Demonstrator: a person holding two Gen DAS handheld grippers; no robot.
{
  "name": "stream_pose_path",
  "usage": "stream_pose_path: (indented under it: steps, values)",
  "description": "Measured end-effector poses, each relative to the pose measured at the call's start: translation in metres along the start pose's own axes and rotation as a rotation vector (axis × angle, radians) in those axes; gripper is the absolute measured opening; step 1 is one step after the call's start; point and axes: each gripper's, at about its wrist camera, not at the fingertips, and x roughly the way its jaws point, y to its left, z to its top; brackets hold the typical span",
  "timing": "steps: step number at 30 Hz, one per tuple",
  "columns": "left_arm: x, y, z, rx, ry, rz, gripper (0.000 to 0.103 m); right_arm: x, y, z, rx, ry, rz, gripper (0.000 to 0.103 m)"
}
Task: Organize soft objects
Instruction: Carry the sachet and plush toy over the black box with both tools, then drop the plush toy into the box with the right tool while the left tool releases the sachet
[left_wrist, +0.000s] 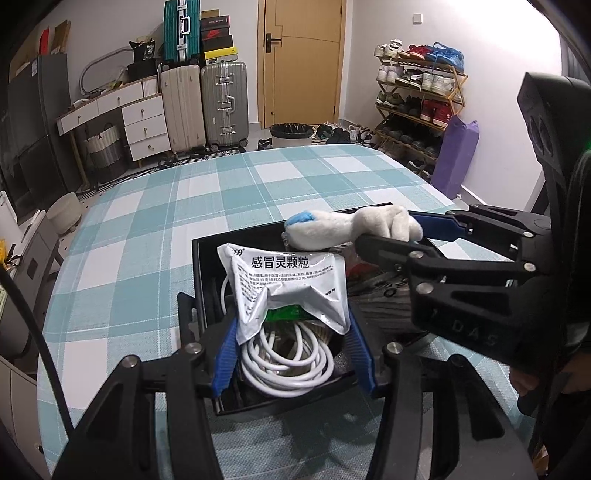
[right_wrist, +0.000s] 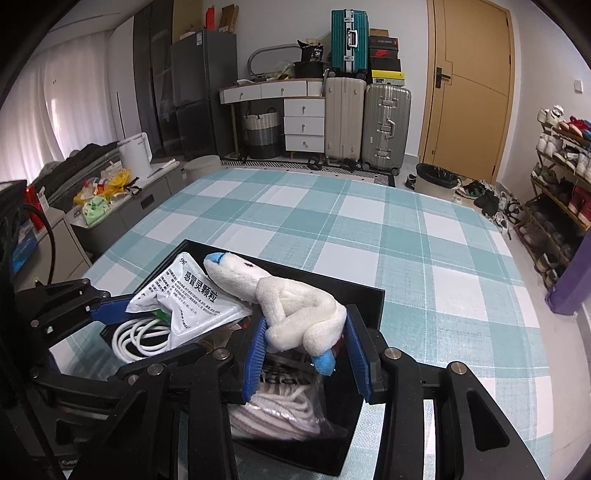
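Note:
A black box (left_wrist: 207, 280) (right_wrist: 365, 295) sits on the checked tablecloth. My left gripper (left_wrist: 291, 343) is shut on a silver medicine pouch (left_wrist: 291, 291) (right_wrist: 188, 295) and holds it over the box's left side. My right gripper (right_wrist: 306, 350) (left_wrist: 402, 236) is shut on a white plush toy with blue tips (right_wrist: 295, 306) (left_wrist: 347, 225) and holds it above the box. Inside the box lie a coiled white cable (left_wrist: 284, 362) (right_wrist: 136, 339) and a bagged white rope (right_wrist: 280, 413).
The teal and white checked tablecloth (left_wrist: 221, 192) (right_wrist: 351, 221) stretches beyond the box. Suitcases (right_wrist: 365, 125), a white drawer unit (right_wrist: 304, 125), a bin (right_wrist: 436, 181), a shoe rack (left_wrist: 417, 107) and a door stand around the room.

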Motion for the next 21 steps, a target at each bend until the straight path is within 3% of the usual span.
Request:
stream_pose_path:
  steps: [7,10,12,16,18,21]
  values:
    - [0.001,0.000,0.002,0.002,0.006,-0.006,0.058,0.000,0.002,-0.001,-0.014,-0.017,0.000,0.046]
    - [-0.002,-0.003,0.001,0.005,0.007,-0.007,0.065,-0.005,-0.001,-0.004,-0.018,-0.032,0.006,0.054]
    - [-0.004,-0.004,0.002,0.008,0.005,0.016,0.075,-0.008,-0.006,-0.006,-0.006,-0.035,0.007,0.061]
    - [-0.012,-0.004,0.001,0.001,-0.010,0.010,0.082,-0.016,-0.014,-0.011,0.002,-0.041,0.016,0.068]
    - [-0.016,-0.004,0.000,0.000,-0.020,0.010,0.091,-0.021,-0.015,-0.015,-0.001,-0.042,0.016,0.076]
    - [-0.024,-0.003,-0.002,-0.006,-0.048,0.021,0.094,-0.032,-0.016,-0.020,0.000,-0.066,0.024,0.086]
